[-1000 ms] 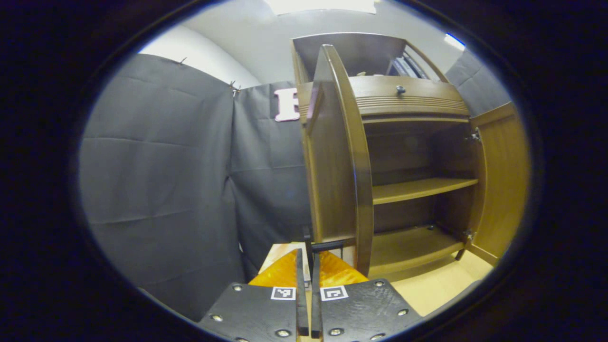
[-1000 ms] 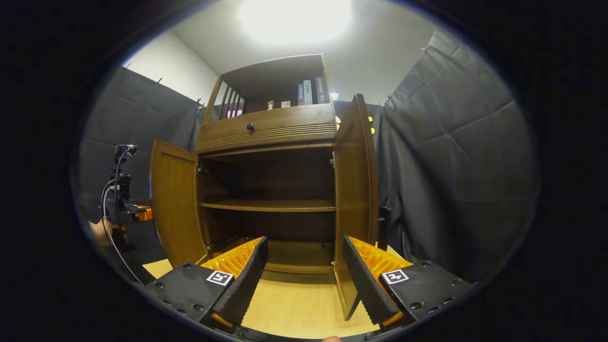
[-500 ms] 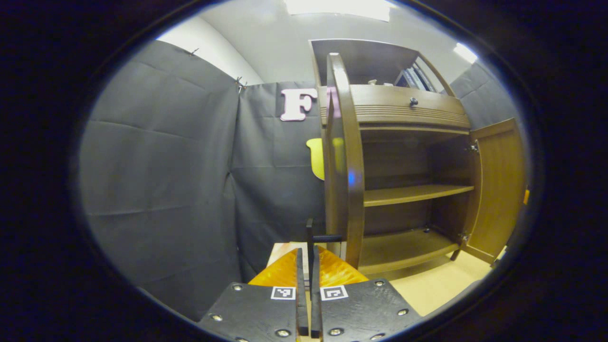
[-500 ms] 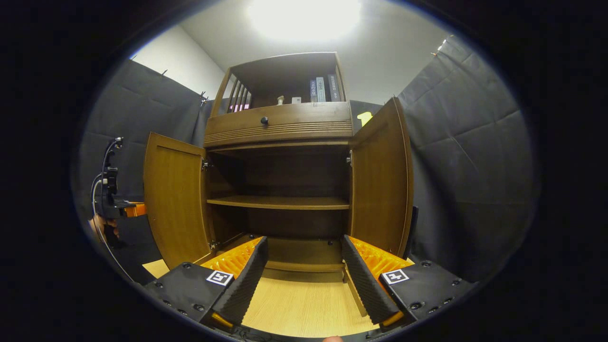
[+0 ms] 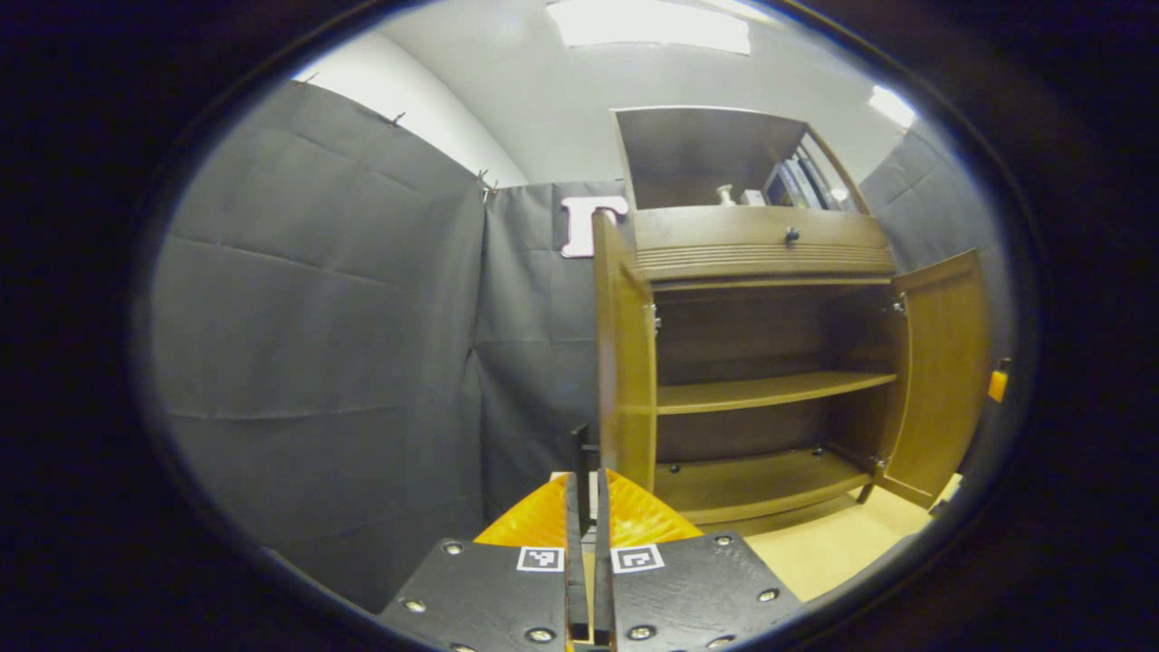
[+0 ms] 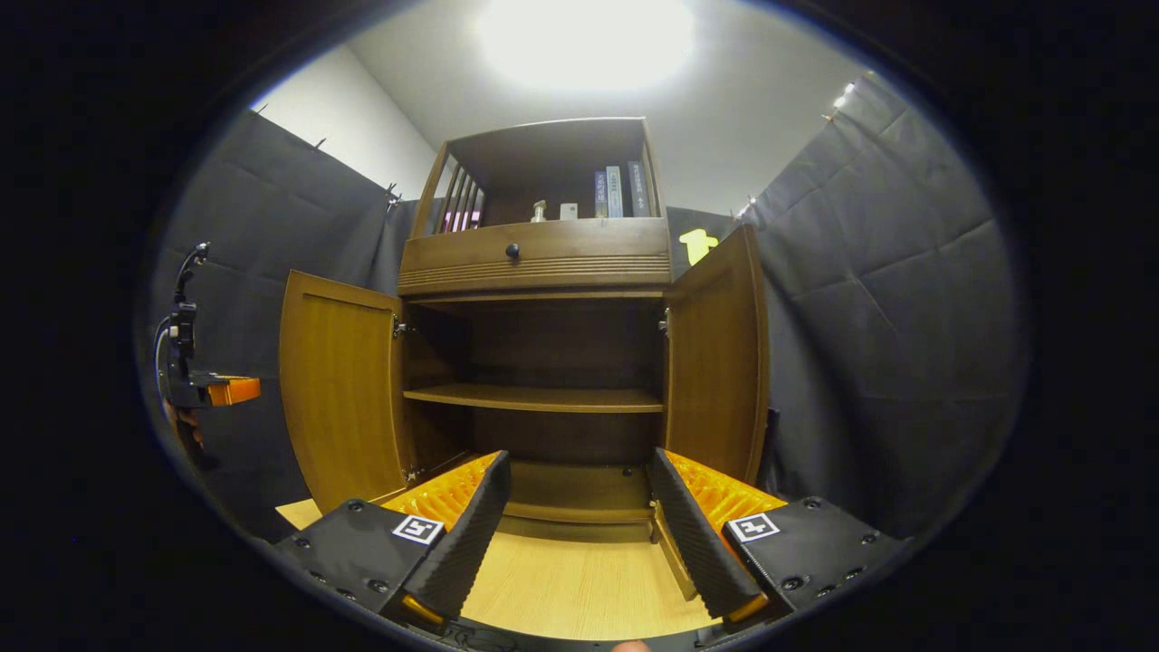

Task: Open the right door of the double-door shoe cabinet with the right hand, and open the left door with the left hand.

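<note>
The wooden shoe cabinet (image 6: 534,263) stands with both doors swung out. In the right gripper view its left door (image 6: 340,389) and right door (image 6: 715,362) flank the bare inside. My right gripper (image 6: 577,462) is open in front of the cabinet, between the two doors, with nothing between its fingers. The left gripper (image 6: 217,389) sits just outside the left door. In the left gripper view, my left gripper (image 5: 585,480) is shut on the thin black handle (image 5: 580,444) on the outer face of the left door (image 5: 625,362). The right door (image 5: 942,371) stands open beyond.
One shelf (image 6: 534,397) crosses the cabinet's inside. A drawer with a dark knob (image 6: 512,251) sits above the doors, and books (image 6: 616,190) stand in the top compartment. Black cloth walls close in on both sides. Light wooden floor (image 6: 579,580) lies before the cabinet.
The left door has swung further open with my left gripper on its handle. The right door swung out wide a second ago and has since stayed put. The right gripper stays open.
</note>
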`<action>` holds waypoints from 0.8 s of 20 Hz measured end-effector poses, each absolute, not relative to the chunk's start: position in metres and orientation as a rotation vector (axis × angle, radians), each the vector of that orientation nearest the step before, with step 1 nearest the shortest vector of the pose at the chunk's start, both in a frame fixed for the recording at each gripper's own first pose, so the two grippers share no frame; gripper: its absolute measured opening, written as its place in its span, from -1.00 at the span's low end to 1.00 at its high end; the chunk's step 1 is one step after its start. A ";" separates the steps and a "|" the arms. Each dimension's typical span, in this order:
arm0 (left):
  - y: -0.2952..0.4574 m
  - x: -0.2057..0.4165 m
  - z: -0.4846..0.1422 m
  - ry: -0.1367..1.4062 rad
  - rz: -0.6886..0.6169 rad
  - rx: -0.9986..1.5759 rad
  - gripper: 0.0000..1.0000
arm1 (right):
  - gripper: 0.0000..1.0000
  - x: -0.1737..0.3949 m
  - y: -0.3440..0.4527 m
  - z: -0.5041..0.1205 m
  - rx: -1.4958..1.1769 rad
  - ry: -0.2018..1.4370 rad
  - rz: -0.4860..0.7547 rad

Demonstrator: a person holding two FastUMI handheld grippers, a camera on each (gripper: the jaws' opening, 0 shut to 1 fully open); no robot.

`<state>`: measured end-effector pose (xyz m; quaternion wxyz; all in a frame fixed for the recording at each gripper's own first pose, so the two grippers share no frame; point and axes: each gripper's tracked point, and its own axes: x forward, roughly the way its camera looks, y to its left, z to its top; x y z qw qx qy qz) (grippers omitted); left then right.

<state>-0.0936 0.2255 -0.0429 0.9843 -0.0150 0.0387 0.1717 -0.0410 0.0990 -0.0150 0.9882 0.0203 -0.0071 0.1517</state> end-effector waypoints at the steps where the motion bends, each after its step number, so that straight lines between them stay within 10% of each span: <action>1: 0.214 -0.102 -0.041 0.084 0.335 -0.033 -0.80 | 0.96 -0.046 0.096 -0.016 0.036 -0.023 0.293; 4: 0.179 -0.121 -0.028 0.068 0.295 -0.024 -1.00 | 0.86 -0.055 0.088 -0.015 0.038 -0.031 0.282; 12: 0.131 -0.155 -0.017 0.063 0.251 -0.028 -0.71 | 0.96 -0.078 0.071 -0.018 0.066 -0.023 0.294; 16: 0.129 -0.165 -0.008 0.038 0.266 -0.008 0.60 | 0.86 -0.090 0.065 -0.015 0.070 -0.024 0.300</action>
